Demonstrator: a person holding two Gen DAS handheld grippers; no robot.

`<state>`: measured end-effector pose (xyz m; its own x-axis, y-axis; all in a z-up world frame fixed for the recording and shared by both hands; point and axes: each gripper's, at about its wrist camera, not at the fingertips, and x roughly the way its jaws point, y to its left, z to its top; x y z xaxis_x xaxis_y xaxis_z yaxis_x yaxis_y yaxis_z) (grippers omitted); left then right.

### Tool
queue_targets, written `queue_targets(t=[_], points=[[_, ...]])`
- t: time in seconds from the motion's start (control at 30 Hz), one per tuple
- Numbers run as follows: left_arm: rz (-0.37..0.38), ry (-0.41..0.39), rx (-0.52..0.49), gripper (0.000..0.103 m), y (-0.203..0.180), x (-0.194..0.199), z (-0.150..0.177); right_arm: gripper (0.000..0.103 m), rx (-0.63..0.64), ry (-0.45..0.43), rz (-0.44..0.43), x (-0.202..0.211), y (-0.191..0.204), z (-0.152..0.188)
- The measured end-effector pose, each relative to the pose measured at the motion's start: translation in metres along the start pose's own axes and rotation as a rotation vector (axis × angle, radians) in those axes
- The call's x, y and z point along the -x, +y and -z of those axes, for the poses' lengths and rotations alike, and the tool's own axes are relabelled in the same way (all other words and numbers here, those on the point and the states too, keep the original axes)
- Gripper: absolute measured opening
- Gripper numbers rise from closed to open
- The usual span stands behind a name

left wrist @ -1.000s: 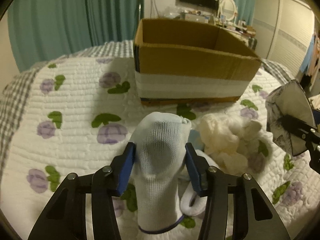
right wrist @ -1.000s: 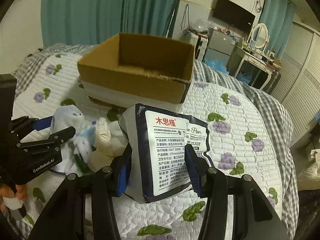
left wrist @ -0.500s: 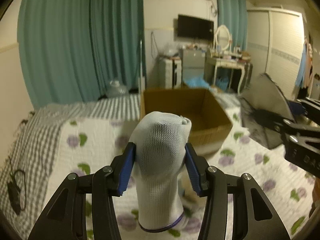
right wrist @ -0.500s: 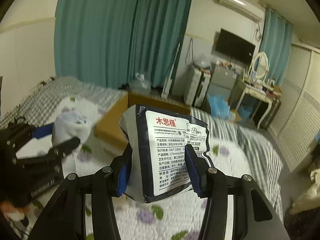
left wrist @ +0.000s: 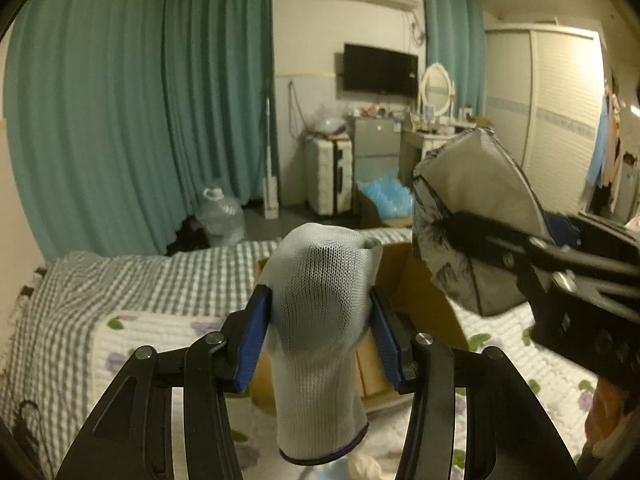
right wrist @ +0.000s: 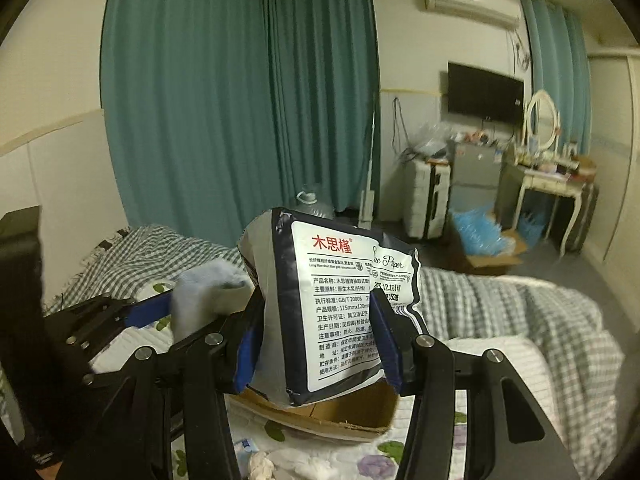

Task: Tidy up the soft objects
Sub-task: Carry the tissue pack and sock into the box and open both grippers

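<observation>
My left gripper point(left wrist: 320, 336) is shut on a white sock point(left wrist: 320, 320) and holds it in the air above the brown cardboard box point(left wrist: 416, 304) on the bed. My right gripper point(right wrist: 318, 340) is shut on a soft tissue pack point(right wrist: 336, 312) with a white printed label, also raised over the box point(right wrist: 340, 412). The pack point(left wrist: 476, 232) and right gripper show at the right of the left wrist view. The sock point(right wrist: 204, 292) and left gripper show at the left of the right wrist view. The box's inside is mostly hidden.
The box sits on a quilted floral bedspread point(left wrist: 132, 344) over a grey checked sheet point(right wrist: 532, 308). Small white soft items point(right wrist: 280, 464) lie on the bed in front of the box. Teal curtains, a suitcase, a dresser and a TV stand beyond.
Both grippers have risen from just above the bed and moved forward over the box, each still holding its object. The pile of soft items has dropped below the view.
</observation>
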<state>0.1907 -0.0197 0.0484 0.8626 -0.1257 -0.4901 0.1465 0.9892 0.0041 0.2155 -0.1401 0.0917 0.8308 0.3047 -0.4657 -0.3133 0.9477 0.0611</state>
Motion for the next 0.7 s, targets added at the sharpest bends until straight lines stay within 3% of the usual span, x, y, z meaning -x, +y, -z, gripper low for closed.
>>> queue_targets(t=[0.17, 0.33, 0.4, 0.5, 0.53, 0.6, 0.7], points=[[-0.051, 0.065, -0.012, 0.048, -0.004, -0.052, 0.007, 0.050, -0.080, 0.041, -0.035, -0.045, -0.022, 0.018], [-0.045, 0.107, -0.007, 0.048, -0.010, -0.079, 0.019, 0.051, -0.109, 0.082, -0.070, -0.076, -0.037, 0.041], [-0.055, 0.113, -0.020, 0.051, -0.014, -0.085, 0.021, 0.057, -0.125, 0.080, -0.064, -0.081, -0.042, 0.047], [-0.066, 0.109, -0.040, 0.052, -0.017, -0.090, 0.023, 0.077, -0.162, 0.064, -0.073, -0.080, -0.050, 0.049], [-0.071, 0.104, -0.046, 0.055, -0.018, -0.090, 0.024, 0.080, -0.169, 0.052, -0.074, -0.076, -0.053, 0.049], [-0.080, 0.104, -0.056, 0.074, -0.021, -0.090, 0.024, 0.088, -0.181, 0.032, -0.073, -0.065, -0.058, 0.045], [-0.097, 0.084, -0.055, 0.083, -0.025, -0.078, 0.020, 0.092, -0.175, 0.005, -0.045, -0.045, -0.058, 0.037]])
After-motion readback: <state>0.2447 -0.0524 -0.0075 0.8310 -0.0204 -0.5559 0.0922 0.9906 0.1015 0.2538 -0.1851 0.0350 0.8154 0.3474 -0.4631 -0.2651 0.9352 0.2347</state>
